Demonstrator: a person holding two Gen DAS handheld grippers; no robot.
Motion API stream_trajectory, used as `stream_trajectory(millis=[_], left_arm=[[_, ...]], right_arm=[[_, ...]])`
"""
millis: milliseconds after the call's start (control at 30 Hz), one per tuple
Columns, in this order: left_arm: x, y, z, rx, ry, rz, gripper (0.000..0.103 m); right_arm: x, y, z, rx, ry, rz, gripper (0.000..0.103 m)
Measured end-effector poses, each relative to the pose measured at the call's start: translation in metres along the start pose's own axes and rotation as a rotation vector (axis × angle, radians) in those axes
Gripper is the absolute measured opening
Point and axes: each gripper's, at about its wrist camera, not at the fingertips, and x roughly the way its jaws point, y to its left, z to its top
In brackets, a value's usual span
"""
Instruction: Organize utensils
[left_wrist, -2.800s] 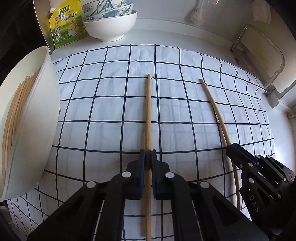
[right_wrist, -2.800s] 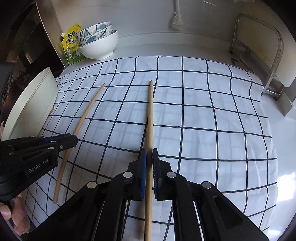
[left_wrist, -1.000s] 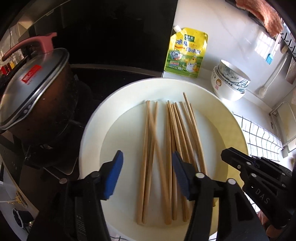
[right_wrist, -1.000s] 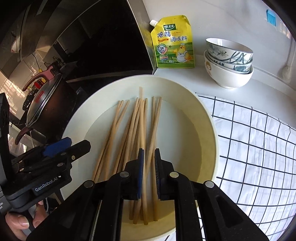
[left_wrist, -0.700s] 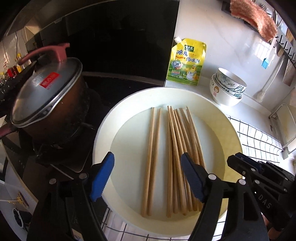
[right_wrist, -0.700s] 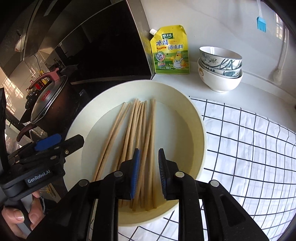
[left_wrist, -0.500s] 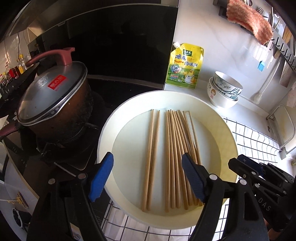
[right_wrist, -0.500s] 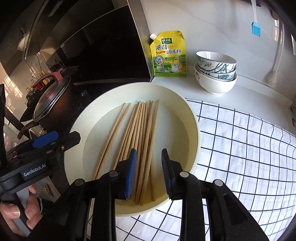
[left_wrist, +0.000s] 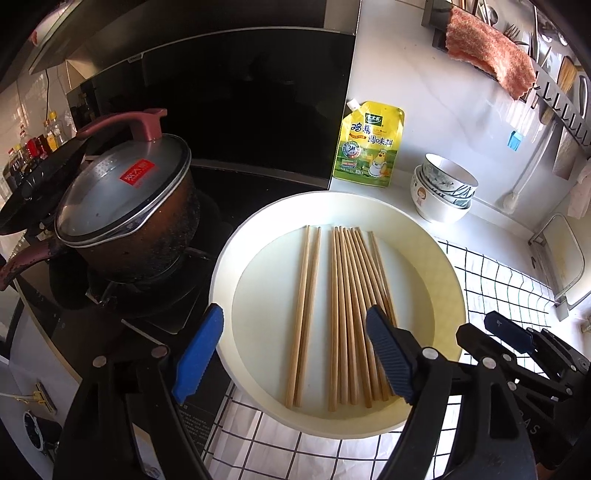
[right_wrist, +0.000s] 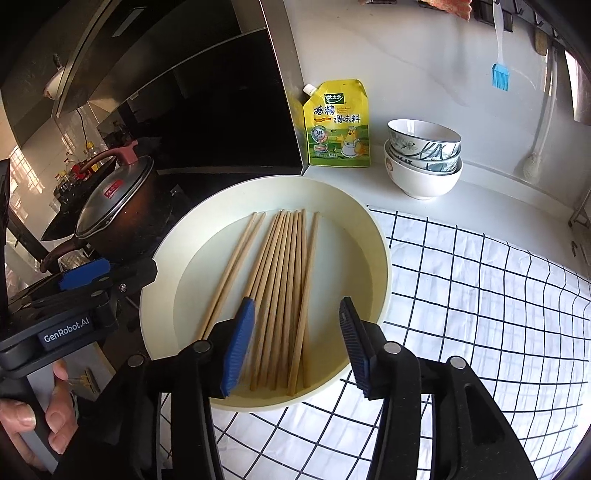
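Note:
Several wooden chopsticks (left_wrist: 347, 314) (right_wrist: 280, 295) lie side by side in a wide cream bowl (left_wrist: 448, 295) (right_wrist: 382, 258), two of them a little apart on the left. My left gripper (left_wrist: 295, 354) hangs above the bowl's near rim, its jaws opening wide with nothing held between them. My right gripper (right_wrist: 295, 347) also hovers above the bowl's near edge, jaws opening, clear of the chopsticks below. In the left wrist view the right gripper (left_wrist: 517, 343) shows at the lower right. A hand (right_wrist: 40, 424) holds the left gripper (right_wrist: 103, 277) in the right wrist view.
A lidded brown pot (left_wrist: 125, 218) (right_wrist: 118, 203) sits on the stove left of the bowl. A yellow seasoning pouch (left_wrist: 369, 147) (right_wrist: 338, 125) and stacked bowls (left_wrist: 443, 192) (right_wrist: 423, 158) stand behind. A white checked cloth (right_wrist: 480, 295) (left_wrist: 498, 280) covers the counter to the right.
Both grippers carried a chopstick from the cloth to the bowl and let go. Over the last second both have opened and risen away from the bowl.

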Motion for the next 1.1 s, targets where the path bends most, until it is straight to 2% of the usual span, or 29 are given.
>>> stream_trajectory(millis=[400, 867, 1100], left_arm=[[-0.008, 0.001, 0.001, 0.001, -0.009, 0.014, 0.092], [-0.01, -0.004, 0.004, 0.018, -0.008, 0.053, 0.095], [-0.008, -0.006, 0.004, 0.015, 0.002, 0.05, 0.095]], right_arm=[[-0.006, -0.002, -0.004, -0.008, 0.009, -0.009, 0.052], [-0.012, -0.007, -0.006, -0.022, 0.006, -0.014, 0.052], [-0.012, -0.007, -0.004, -0.027, 0.005, -0.016, 0.052]])
